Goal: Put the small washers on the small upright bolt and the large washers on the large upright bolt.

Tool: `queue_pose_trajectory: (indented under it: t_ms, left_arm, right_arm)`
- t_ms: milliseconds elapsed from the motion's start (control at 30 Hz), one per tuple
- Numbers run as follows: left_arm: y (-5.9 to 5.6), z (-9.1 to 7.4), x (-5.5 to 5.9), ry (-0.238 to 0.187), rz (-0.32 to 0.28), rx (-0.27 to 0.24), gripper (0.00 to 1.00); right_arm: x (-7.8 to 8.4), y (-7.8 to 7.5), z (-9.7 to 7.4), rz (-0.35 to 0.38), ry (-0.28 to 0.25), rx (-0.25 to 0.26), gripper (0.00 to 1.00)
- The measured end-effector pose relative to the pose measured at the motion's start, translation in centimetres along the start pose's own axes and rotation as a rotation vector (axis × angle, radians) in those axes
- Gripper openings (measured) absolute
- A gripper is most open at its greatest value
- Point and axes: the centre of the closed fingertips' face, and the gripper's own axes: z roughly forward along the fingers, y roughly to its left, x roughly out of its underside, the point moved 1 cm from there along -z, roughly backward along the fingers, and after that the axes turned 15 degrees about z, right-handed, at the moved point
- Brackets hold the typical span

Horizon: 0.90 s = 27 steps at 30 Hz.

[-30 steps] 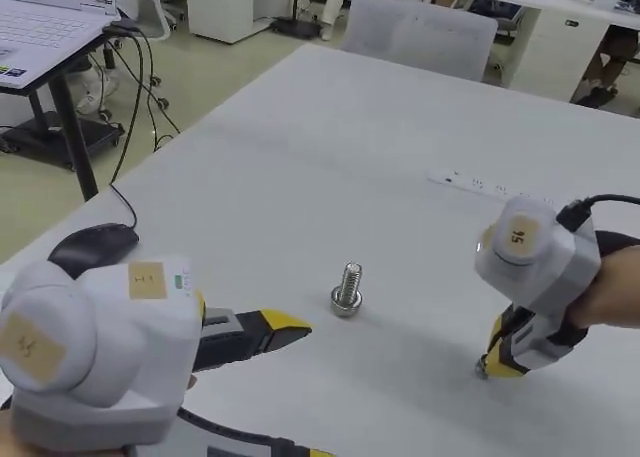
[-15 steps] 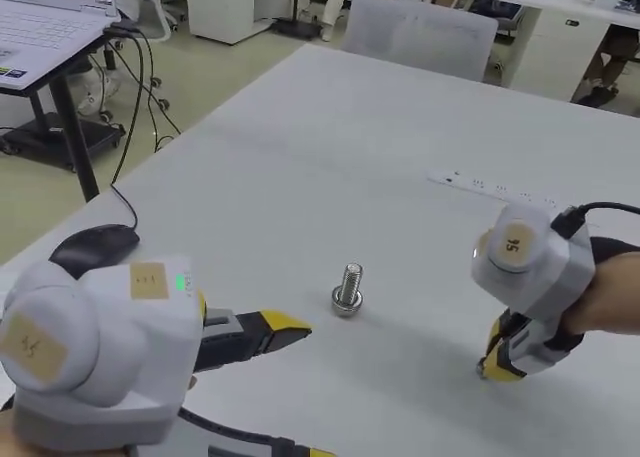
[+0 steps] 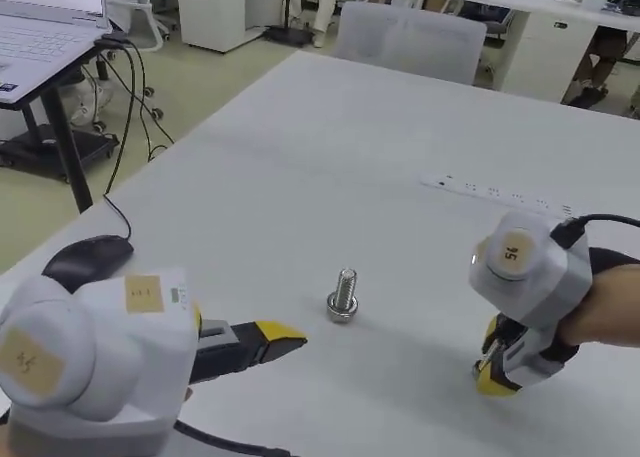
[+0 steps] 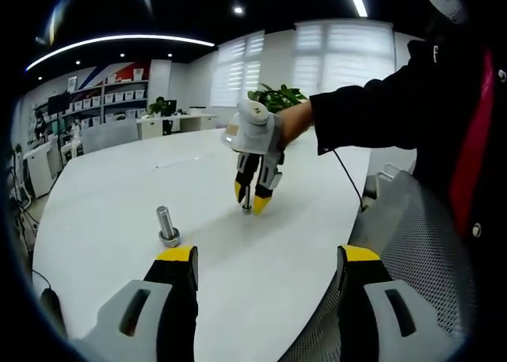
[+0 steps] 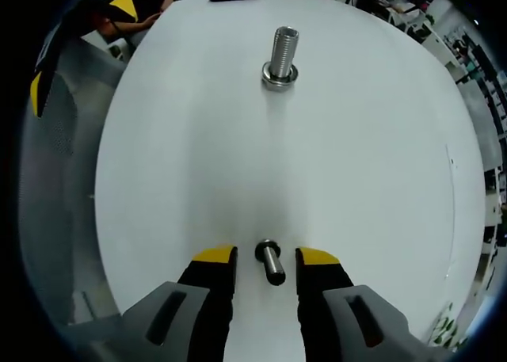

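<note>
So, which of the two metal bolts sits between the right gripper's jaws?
The small dark bolt; the large shiny threaded bolt stands apart, farther off.

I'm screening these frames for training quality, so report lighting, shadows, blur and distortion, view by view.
Head view: even, soft light, with only a faint shadow to the right of the large bolt. Left gripper view: strong fisheye curve in the ceiling light strip, and the windows are blown out. Right gripper view: the table edge is bowed, and the small bolt is sharp between the jaws.
</note>
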Motion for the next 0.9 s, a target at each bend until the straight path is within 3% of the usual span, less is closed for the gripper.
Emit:
queue_pose_trajectory:
  t_ms: [333,900]
  left_arm:
    - [0.19,-0.17,-0.02,-0.001,-0.010,-0.006,0.71]
    - [0.19,0.29,-0.02,0.011,-0.019,0.015,0.71]
  right_arm:
    - [-0.31,0.52,-0.27,0.050,-0.062,-0.011,0.42]
    - [0.07,0.80,-0.85,0.206,-0.230,-0.020,0.65]
